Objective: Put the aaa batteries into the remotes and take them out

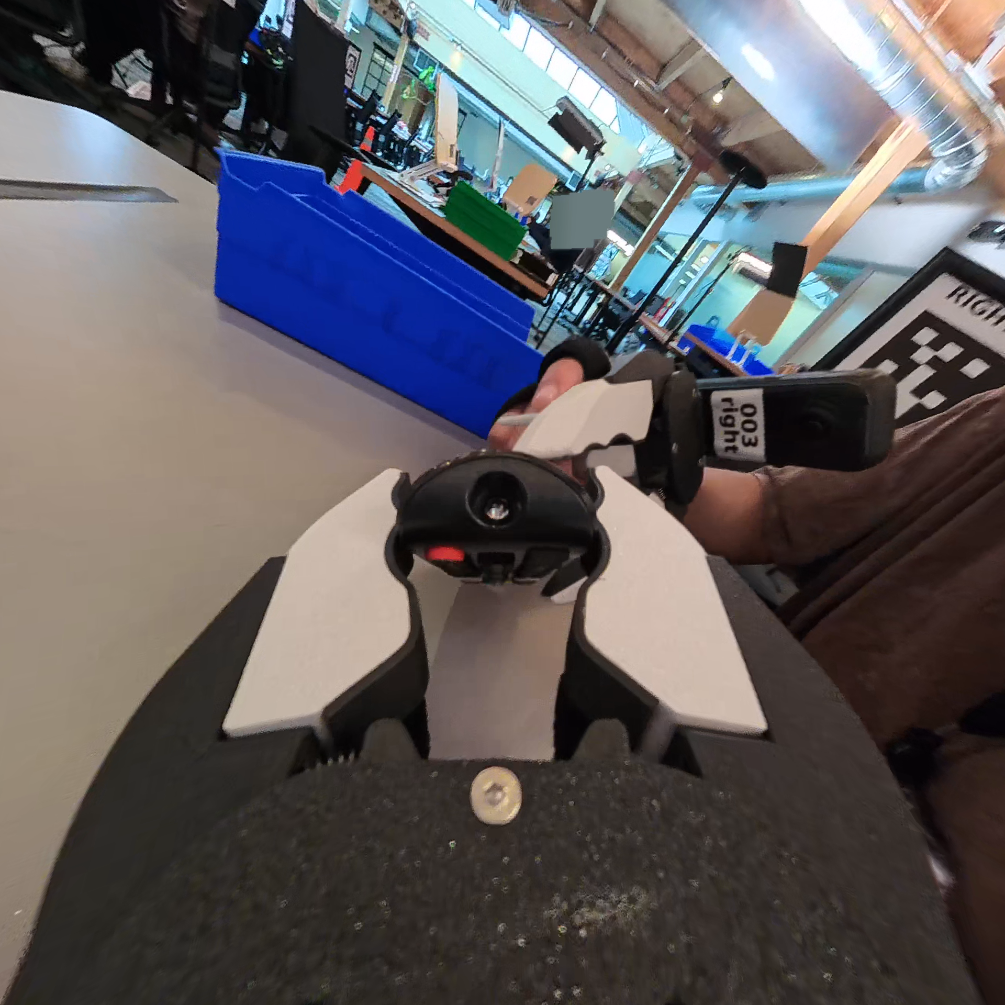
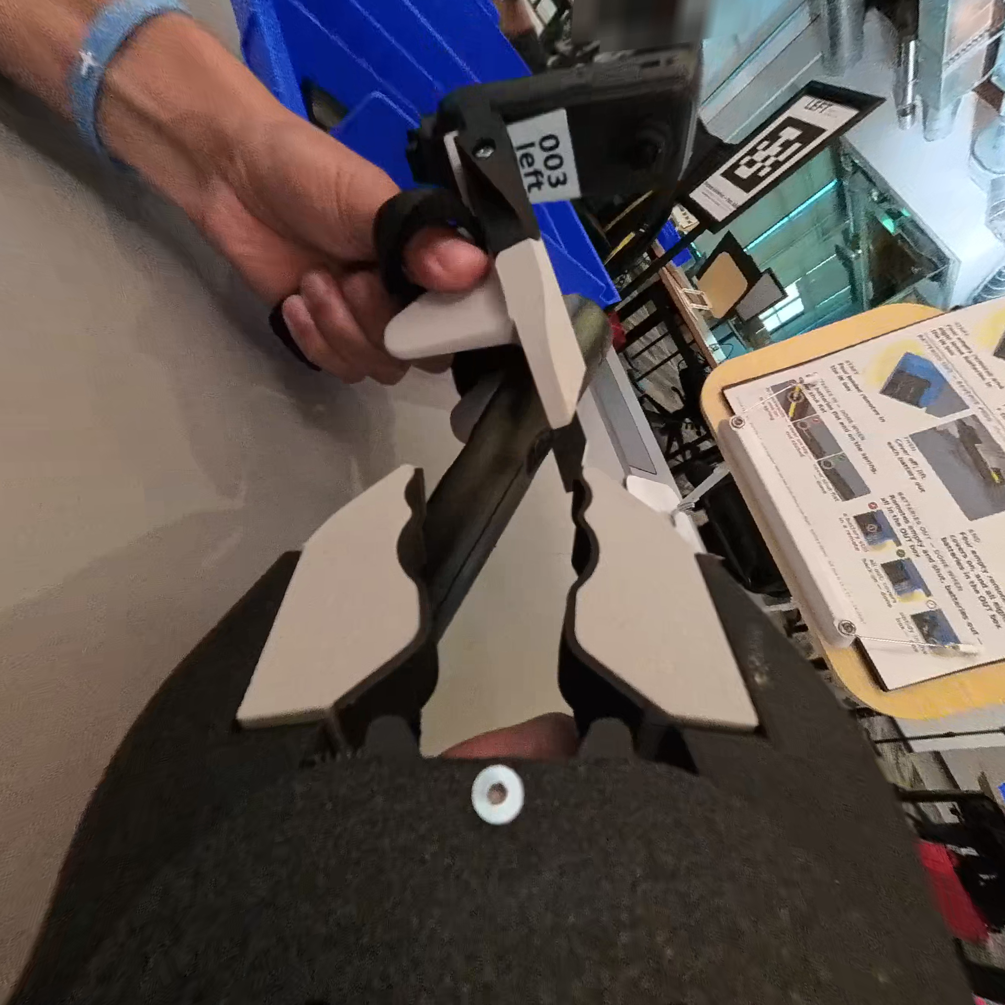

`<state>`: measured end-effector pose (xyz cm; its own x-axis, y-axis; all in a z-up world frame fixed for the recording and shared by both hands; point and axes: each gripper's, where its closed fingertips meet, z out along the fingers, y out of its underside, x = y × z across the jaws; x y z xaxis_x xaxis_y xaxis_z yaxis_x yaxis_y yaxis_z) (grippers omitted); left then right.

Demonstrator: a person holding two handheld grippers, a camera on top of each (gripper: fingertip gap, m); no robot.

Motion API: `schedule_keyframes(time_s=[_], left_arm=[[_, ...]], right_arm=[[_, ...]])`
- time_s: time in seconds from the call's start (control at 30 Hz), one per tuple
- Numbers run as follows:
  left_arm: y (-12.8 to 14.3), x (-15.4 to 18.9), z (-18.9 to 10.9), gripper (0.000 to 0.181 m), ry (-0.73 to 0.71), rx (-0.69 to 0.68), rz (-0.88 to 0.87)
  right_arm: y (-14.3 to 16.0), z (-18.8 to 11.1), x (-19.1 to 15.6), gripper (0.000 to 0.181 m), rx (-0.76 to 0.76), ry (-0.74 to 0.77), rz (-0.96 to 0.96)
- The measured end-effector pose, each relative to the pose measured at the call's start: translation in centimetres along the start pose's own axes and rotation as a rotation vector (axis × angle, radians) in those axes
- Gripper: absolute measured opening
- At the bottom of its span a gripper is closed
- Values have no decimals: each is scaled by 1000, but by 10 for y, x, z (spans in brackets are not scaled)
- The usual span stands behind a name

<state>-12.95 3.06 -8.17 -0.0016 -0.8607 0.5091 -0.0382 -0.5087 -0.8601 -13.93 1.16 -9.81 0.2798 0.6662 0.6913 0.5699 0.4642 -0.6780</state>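
A big blue bin (image 1: 348, 283) sits on the pale table (image 1: 109, 380), behind the remote (image 1: 492, 522) and a little to its left. Past the bin is a busy workshop with more tables and green trays (image 1: 484, 220). To the right of the remote, off the table edge, a board with a picture sheet (image 2: 881, 489) leans at a slant. The remote is black and long. Seen end-on in the left wrist view it has a round dark end with a small shiny dot, and a red spot just under that. In the right wrist view it looks like a long dark bar held up above the table. The left gripper (image 1: 492, 538) is clamped on the remote, one pale finger on each side of it. A bare hand (image 2: 283, 228) with a blue wristband holds that gripper. The right gripper (image 2: 495, 544) reaches along the remote's other end; its left finger touches the bar, but its right finger stands apart, so it is not squeezing. No batteries can be seen.
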Motion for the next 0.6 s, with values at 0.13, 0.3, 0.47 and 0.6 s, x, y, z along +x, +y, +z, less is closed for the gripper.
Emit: schedule_keyframes(time_s=[0.13, 0.3, 0.47, 0.6], left_arm=[[3, -5, 2, 60, -35, -9, 21], [-1, -4, -3, 60, -51, -3, 94], [-1, 13, -1, 61, 23, 2, 186], [-4, 10, -4, 61, 0, 22, 207]], right_arm=[[14, 8, -10, 49, -85, -26, -15], [35, 13, -16, 72, -179, -86, 133], [44, 11, -45, 58, -218, -324, 356], [43, 9, -40, 48, -214, -344, 434]])
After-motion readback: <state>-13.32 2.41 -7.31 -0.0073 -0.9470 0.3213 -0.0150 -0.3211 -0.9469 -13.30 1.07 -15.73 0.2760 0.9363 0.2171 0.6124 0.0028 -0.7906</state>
